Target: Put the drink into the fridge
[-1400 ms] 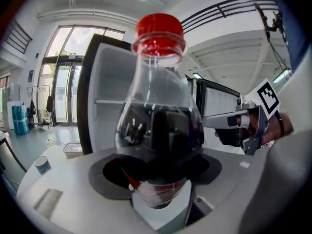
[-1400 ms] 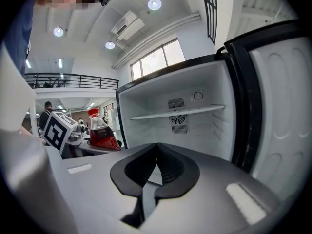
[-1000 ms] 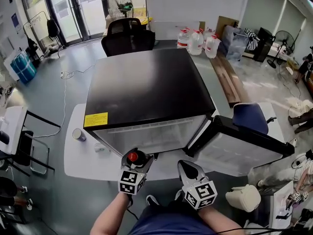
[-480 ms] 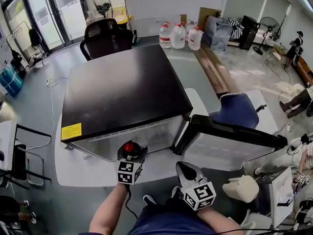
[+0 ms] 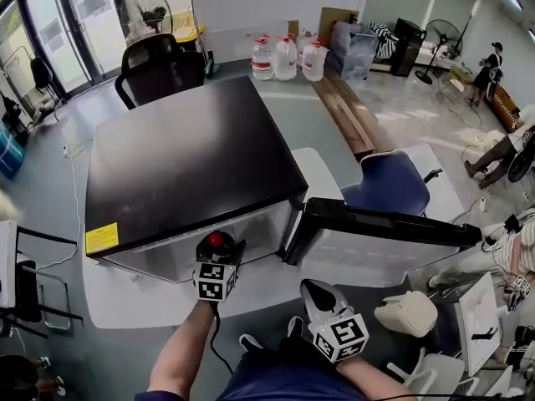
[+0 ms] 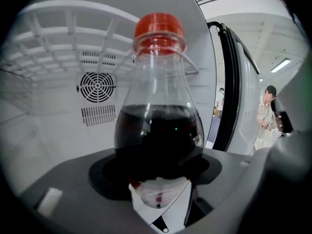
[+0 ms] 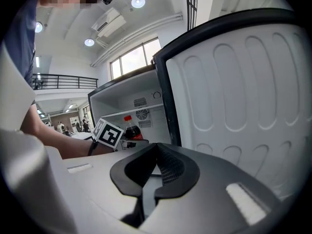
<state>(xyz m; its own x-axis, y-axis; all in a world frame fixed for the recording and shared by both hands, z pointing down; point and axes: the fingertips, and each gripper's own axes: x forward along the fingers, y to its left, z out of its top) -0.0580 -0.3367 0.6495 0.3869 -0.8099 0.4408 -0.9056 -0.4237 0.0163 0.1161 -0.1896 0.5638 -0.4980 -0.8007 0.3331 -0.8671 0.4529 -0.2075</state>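
Red-capped drink bottle (image 6: 159, 126) sits clamped in the jaws of my left gripper (image 5: 216, 249) at the mouth of the open fridge (image 5: 192, 153), shelf (image 6: 73, 17) at 12 o'clock. My right gripper (image 5: 316, 292), jaws pressed together on nothing, hangs at 4 o'clock below the door (image 5: 380, 234).

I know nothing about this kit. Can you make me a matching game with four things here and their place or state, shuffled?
1 bottle
2 fridge door
3 right hand-held gripper
4 sticker

A swung open
B yellow, on the fridge top
C shut and empty
D held by the left hand-held gripper

Pairs: 1-D, 2-A, 3-C, 4-B.
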